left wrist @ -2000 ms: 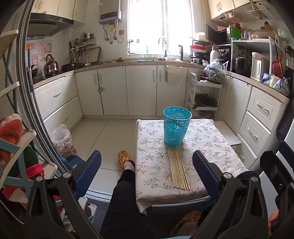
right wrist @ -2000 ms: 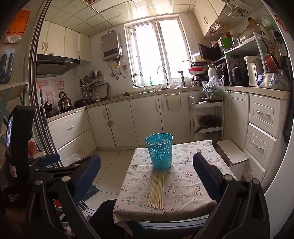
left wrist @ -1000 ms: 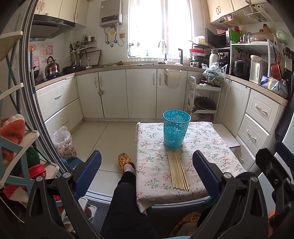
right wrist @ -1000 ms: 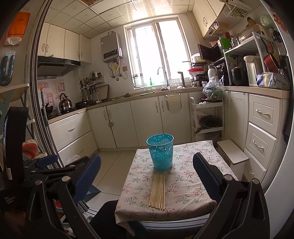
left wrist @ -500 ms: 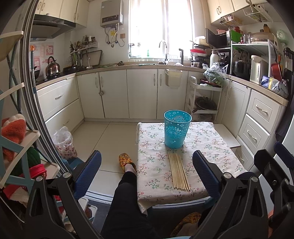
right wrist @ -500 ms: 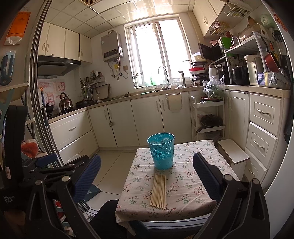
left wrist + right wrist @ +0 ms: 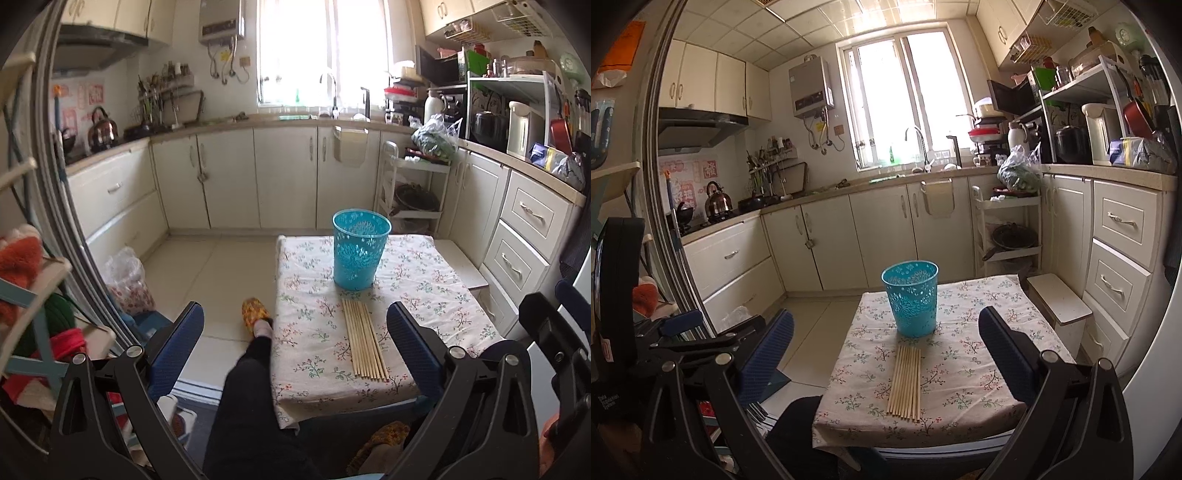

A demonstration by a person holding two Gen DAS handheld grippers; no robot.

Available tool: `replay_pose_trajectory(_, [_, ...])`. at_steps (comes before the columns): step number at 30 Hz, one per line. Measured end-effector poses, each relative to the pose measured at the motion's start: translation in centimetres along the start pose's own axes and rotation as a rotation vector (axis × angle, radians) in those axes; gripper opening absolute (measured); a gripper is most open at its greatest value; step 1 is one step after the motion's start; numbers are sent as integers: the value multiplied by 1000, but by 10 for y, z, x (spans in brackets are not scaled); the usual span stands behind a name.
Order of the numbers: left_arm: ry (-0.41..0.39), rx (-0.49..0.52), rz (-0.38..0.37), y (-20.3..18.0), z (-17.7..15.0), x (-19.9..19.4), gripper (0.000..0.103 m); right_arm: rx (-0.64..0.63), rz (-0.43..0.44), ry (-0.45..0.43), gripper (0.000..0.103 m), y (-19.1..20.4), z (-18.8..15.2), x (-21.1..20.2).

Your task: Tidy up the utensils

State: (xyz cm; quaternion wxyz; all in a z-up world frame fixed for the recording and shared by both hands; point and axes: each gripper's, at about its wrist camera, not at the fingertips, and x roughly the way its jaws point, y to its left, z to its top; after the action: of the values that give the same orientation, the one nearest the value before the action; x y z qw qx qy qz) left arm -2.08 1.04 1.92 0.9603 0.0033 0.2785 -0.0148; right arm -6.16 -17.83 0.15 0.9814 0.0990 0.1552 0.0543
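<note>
Nothing moved; chopsticks (image 7: 905, 382) lie beside bin (image 7: 911, 303).

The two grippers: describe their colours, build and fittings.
The left gripper and the right gripper match: each has black angular plastic arms with silver screws, carrying broad dark blue finger pads with a fine textured surface.

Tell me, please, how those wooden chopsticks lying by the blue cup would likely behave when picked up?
The chopsticks look thin, stiff and light. Lying loose side by side on the tablecloth, they may roll or scatter. The tall cup could tip if bumped.
</note>
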Motion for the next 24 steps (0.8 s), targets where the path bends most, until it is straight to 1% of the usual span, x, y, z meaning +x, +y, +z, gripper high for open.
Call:
replay_pose_trajectory(5, [116,-29,-29,8,-4,58,95,13,-50,78,96,-22,-13,55])
replay_pose_trajectory(7, [160,-34,-35,11,-7,87,95,-6,-86,151,96,-35,-22,82])
replay_pose_trajectory(8, [176,-38,-37,10,-8,99,95,2,-95,203,96,-43,-29,103])
replay_pose_trajectory(9, [192,-44,-33,11,-8,113,95,-19,-109,243,92,-52,-35,120])
replay_pose_trajectory(10, [205,-49,-29,12,-10,125,95,7,-95,283,83,-56,-44,139])
replay_pose_trajectory(11, [210,-52,-39,12,-12,134,95,21,-76,325,78,-61,-52,162])
replay_pose_trajectory(12, [210,-63,-65,14,-13,144,95,-33,-100,408,69,-70,-61,173])
replay_pose_trajectory(13, [220,-83,-83,16,-15,157,95,-39,-88,455,60,-74,-70,192])
replay_pose_trajectory(14, [239,-95,-81,16,-17,168,95,-57,-83,511,56,-77,-80,211])
replay_pose_trajectory(15, [263,-101,-78,17,-19,183,95,-67,-81,573,47,-79,-89,222])
replay_pose_trajectory(16, [280,-102,-74,16,-22,194,95,-62,-63,591,39,-78,-94,237])
replay_pose_trajectory(17, [292,-103,-71,15,-23,200,95,-64,-55,626,35,-79,-100,254])
replay_pose_trajectory(19, [319,-102,-69,12,-27,218,95,-69,-59,640,24,-81,-104,272])
replay_pose_trajectory(21, [338,-90,-64,7,-29,231,95,-70,-68,662,23,-83,-107,285])
replay_pose_trajectory(24, [373,-82,-67,2,-33,253,95,-58,-59,668,23,-83,-110,297])
